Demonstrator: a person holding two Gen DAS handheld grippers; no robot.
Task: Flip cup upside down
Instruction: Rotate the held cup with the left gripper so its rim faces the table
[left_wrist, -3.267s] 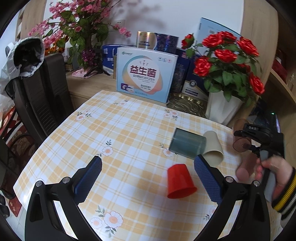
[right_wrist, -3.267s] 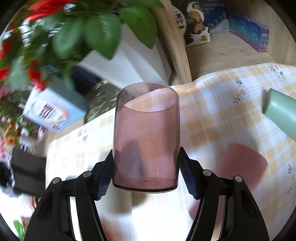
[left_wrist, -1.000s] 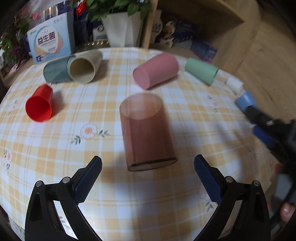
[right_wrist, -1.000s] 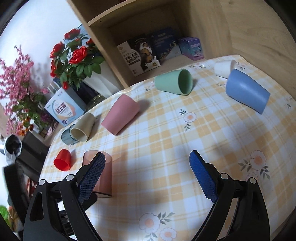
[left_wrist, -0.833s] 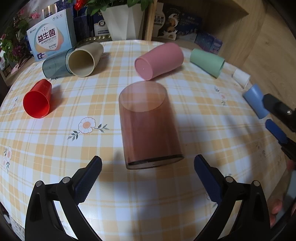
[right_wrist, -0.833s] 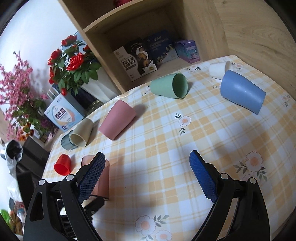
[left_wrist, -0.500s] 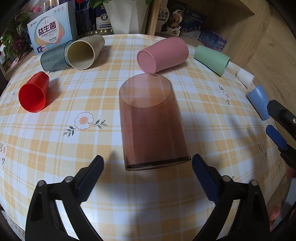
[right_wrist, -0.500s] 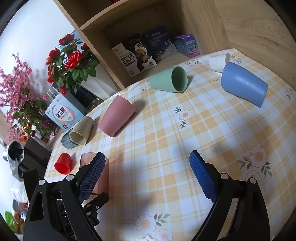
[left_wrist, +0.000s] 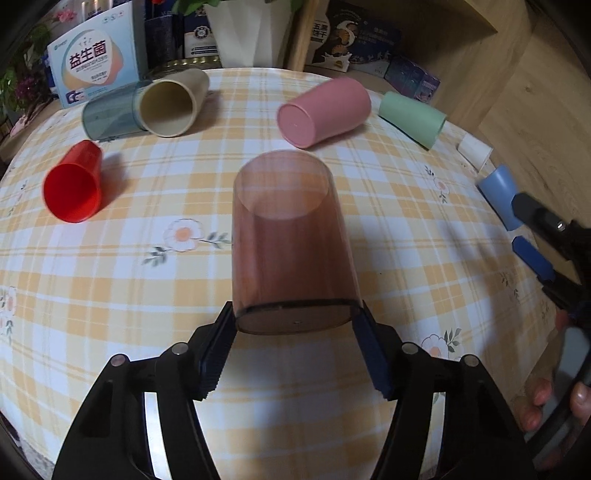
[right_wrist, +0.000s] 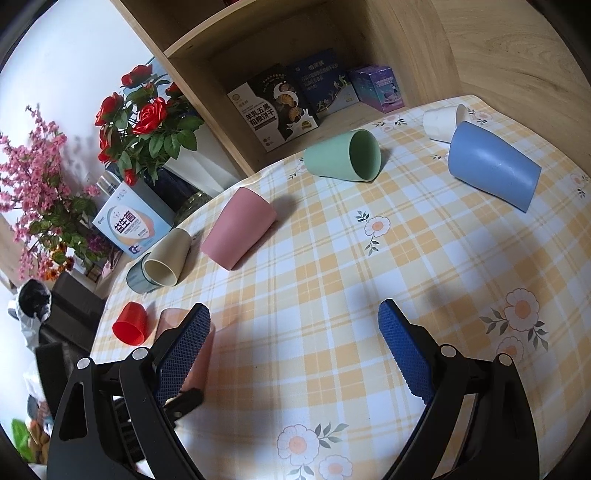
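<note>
A translucent brown cup (left_wrist: 291, 243) is between the fingers of my left gripper (left_wrist: 295, 343), base towards the camera and mouth away, over the checked tablecloth (left_wrist: 258, 369). The blue pads (left_wrist: 218, 350) press its base on both sides. In the right wrist view the same cup (right_wrist: 173, 321) shows partly behind the left finger. My right gripper (right_wrist: 295, 343) is open and empty above the table, and it shows at the right edge of the left wrist view (left_wrist: 535, 251).
Several cups lie on their sides: red (left_wrist: 74, 184), grey-blue (left_wrist: 110, 114), beige (left_wrist: 173, 103), pink (left_wrist: 325, 110), green (left_wrist: 410, 118), blue (right_wrist: 495, 170), white (right_wrist: 443, 120). Boxes, a vase of roses (right_wrist: 144, 122) and a wooden shelf (right_wrist: 295, 74) stand behind the table.
My left gripper has moved forward around the brown cup and closed on its base. The right gripper stays open and back from the cup.
</note>
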